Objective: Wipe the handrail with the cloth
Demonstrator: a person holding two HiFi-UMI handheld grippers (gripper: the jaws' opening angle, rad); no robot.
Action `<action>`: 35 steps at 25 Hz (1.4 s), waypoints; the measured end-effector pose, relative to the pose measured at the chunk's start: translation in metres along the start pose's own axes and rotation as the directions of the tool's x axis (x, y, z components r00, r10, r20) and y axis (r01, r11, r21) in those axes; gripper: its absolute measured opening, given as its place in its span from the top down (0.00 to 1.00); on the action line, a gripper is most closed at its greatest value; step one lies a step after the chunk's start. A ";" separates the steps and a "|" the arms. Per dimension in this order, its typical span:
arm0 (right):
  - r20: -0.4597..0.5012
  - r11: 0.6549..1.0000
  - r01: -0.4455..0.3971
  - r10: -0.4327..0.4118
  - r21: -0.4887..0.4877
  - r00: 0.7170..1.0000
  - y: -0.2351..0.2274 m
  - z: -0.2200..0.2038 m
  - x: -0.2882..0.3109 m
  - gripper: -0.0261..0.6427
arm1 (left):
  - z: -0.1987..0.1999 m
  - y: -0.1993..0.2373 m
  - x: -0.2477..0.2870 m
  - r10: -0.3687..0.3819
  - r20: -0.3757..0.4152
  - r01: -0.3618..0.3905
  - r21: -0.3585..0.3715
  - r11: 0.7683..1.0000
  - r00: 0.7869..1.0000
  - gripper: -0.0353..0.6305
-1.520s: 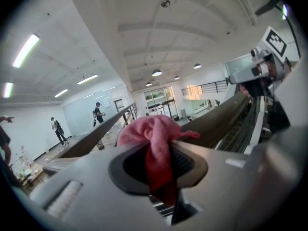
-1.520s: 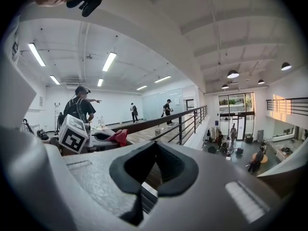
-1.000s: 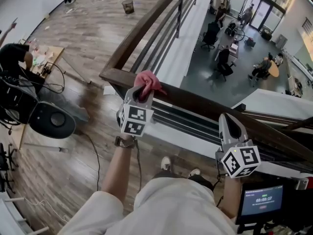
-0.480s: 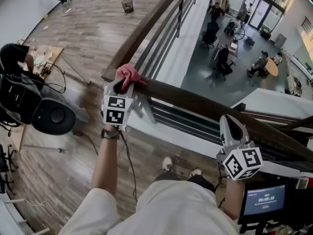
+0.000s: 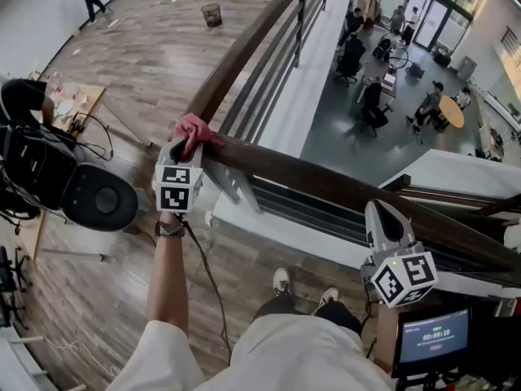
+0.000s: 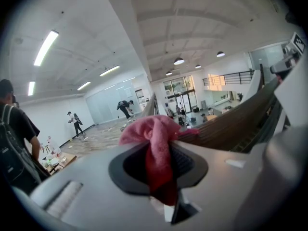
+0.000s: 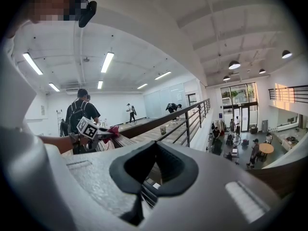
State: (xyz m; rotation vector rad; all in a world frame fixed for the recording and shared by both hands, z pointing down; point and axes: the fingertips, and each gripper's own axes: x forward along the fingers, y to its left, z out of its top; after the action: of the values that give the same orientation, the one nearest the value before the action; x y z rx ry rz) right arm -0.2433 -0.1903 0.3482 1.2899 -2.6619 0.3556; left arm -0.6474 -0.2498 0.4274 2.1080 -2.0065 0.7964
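A dark wooden handrail (image 5: 342, 184) runs from the corner at left toward the lower right, with a second run (image 5: 244, 51) going away up the frame. My left gripper (image 5: 182, 145) is shut on a pink cloth (image 5: 194, 127), which presses on the rail right at the corner. In the left gripper view the cloth (image 6: 156, 146) bunches out of the closed jaws, with the rail (image 6: 231, 124) to its right. My right gripper (image 5: 384, 217) sits shut beside the rail's near side, farther right, holding nothing. The right gripper view shows the cloth (image 7: 112, 131) and rail (image 7: 159, 119) at a distance.
Past the rail is a drop to a lower floor with people and chairs (image 5: 366, 96). On my left stand a black round device (image 5: 96, 198), cables and a person at a table (image 5: 24, 96). A small screen (image 5: 431, 332) is at lower right. A bin (image 5: 212, 12) stands far off.
My left gripper has slid the cloth leftward along the rail, from a little right of the corner to the corner itself. The right gripper has stayed put.
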 end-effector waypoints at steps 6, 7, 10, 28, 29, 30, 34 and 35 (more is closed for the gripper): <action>0.015 1.000 -0.012 0.012 0.021 1.000 -0.007 -0.003 0.013 0.96 | 0.000 0.001 0.006 0.023 0.032 -0.021 -0.067 0.998 0.999 0.80; 0.016 1.000 -0.016 0.015 0.023 1.000 -0.008 -0.004 0.011 0.96 | -0.001 -0.002 0.004 0.017 0.035 -0.014 -0.080 0.997 0.999 0.80; 0.008 0.999 -0.022 0.022 0.039 1.000 -0.015 -0.007 0.008 0.96 | 0.002 -0.018 0.001 -0.010 0.034 0.013 -0.100 0.995 0.999 0.80; -0.014 0.998 0.015 -0.014 0.067 1.000 -0.058 -0.019 -0.029 0.96 | 0.034 -0.132 -0.015 -0.111 0.064 0.118 -0.118 0.986 0.992 0.80; -0.014 0.998 0.016 -0.015 0.067 1.000 -0.059 -0.020 -0.029 0.96 | 0.033 -0.135 -0.015 -0.117 0.062 0.123 -0.115 0.986 0.991 0.80; -0.011 0.998 0.015 -0.014 0.066 1.000 -0.059 -0.020 -0.029 0.96 | 0.033 -0.137 -0.016 -0.121 0.062 0.127 -0.112 0.985 0.991 0.80; 0.005 0.998 0.008 -0.009 0.058 1.000 -0.062 -0.018 -0.029 0.96 | 0.037 -0.148 -0.014 -0.139 0.070 0.147 -0.116 0.982 0.988 0.80; 0.006 0.998 0.010 -0.010 0.059 1.000 -0.065 -0.018 -0.032 0.96 | 0.039 -0.155 -0.015 -0.148 0.071 0.156 -0.117 0.981 0.986 0.80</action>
State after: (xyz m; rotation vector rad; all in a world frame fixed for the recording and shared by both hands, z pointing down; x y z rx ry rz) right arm -0.1717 -0.2004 0.3668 1.3225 -2.6678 0.4322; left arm -0.4878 -0.2365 0.4284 2.2082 -1.8428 0.5753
